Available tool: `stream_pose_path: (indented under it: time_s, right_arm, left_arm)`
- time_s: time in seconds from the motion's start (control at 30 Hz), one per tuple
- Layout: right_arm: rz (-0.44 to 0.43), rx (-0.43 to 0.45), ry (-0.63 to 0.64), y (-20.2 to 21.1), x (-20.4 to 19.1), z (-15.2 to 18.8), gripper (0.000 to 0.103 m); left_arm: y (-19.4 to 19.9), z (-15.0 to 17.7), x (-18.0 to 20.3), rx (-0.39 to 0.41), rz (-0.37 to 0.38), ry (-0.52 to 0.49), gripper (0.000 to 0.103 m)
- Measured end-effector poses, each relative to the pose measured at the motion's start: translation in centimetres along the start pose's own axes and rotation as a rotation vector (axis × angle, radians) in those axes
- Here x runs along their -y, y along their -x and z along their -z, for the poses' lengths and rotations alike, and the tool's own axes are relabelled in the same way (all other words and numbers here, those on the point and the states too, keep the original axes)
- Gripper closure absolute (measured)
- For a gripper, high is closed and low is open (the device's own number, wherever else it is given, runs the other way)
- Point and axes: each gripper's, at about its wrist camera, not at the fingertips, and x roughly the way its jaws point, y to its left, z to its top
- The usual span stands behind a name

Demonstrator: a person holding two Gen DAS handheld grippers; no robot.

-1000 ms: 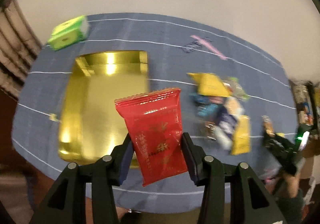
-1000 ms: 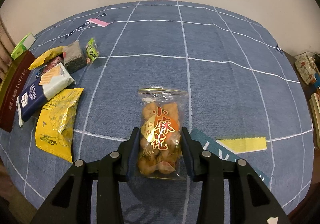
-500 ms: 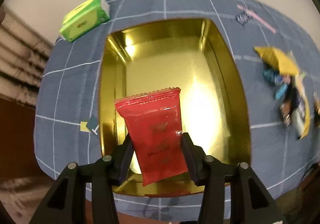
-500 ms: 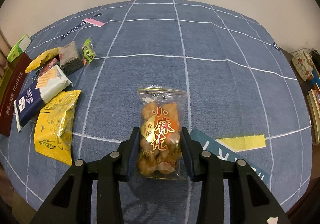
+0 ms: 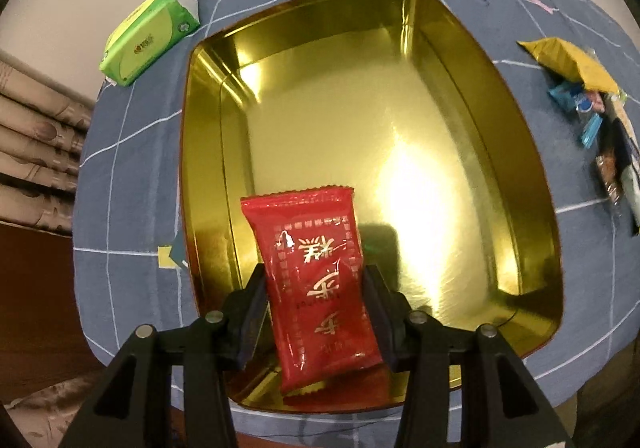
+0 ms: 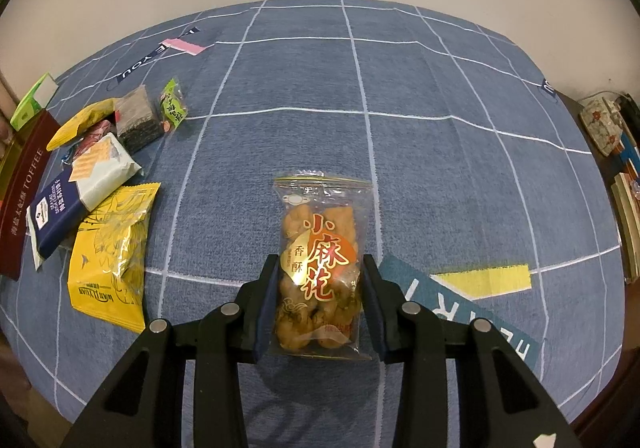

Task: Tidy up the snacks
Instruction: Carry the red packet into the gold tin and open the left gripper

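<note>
My left gripper (image 5: 314, 304) is shut on a red snack packet (image 5: 316, 280) and holds it just inside the near end of the open gold tin (image 5: 492, 88). My right gripper (image 6: 318, 304) is shut on a clear bag of fried dough twists (image 6: 320, 268) and holds it above the blue checked cloth. The gold tin holds nothing else that I can see. The tin's dark red side (image 6: 20, 208) shows at the left edge of the right wrist view.
A pile of snack packets (image 6: 96, 184) lies left of the right gripper, with a yellow bag (image 6: 110, 252) nearest; it also shows in the left wrist view (image 5: 588, 96). A green tissue pack (image 5: 148, 36) lies beyond the tin. Books and a box (image 6: 604, 124) stand at the right table edge.
My left gripper has carried the red packet leftward over the tin and down into its near end. My right gripper and its bag have barely moved.
</note>
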Motion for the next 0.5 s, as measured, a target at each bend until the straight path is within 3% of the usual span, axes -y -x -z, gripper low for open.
stream_pose_path:
  time_s: [0.2, 0.3, 0.37, 0.5]
  right_arm:
    - [0.004, -0.002, -0.007, 0.0, 0.0, -0.1, 0.067]
    - [0.008, -0.002, -0.012, 0.0, -0.1, -0.1, 0.067]
    - [0.01, -0.004, -0.017, 0.0, -0.1, -0.1, 0.067]
    - [0.015, -0.007, -0.026, 0.0, -0.1, -0.1, 0.068]
  left_arm:
    - [0.1, 0.0, -0.4, 0.017, 0.012, 0.016, 0.055]
    - [0.3, 0.1, -0.6, 0.027, 0.017, 0.033, 0.05]
    - [0.6, 0.1, -0.8, 0.039, 0.036, 0.054, 0.041]
    - [1.2, 0.0, -1.5, 0.051, 0.076, 0.098, 0.04]
